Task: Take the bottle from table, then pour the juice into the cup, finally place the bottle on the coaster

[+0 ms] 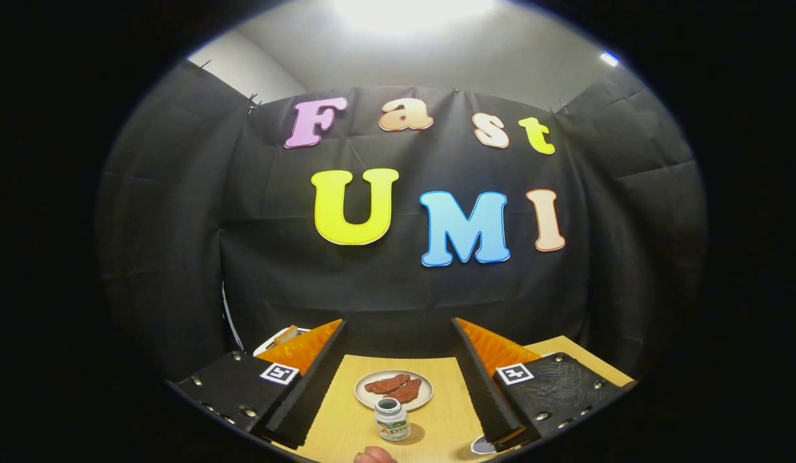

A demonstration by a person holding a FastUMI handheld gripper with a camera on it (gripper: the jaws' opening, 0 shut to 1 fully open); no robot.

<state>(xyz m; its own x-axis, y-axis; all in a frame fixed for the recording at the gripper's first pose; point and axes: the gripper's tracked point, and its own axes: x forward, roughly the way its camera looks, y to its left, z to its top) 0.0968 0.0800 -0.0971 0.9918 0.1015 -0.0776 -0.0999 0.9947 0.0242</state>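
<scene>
A small white bottle (391,419) with a green label stands upright and uncapped on a round woven coaster (413,436) on the wooden table (337,418). It appears low between my two fingers, small and well below them. My gripper (398,323) is open, with nothing between the fingers, and is lifted clear of the bottle. Part of a round white rim (480,445), possibly the cup, peeks out beside the right finger, mostly hidden by it.
A grey plate (366,393) with reddish-brown pieces of food sits just beyond the bottle. A person's fingertip (374,455) shows at the near table edge. A white object (277,337) lies behind the left finger. The black cloth wall closes off the back.
</scene>
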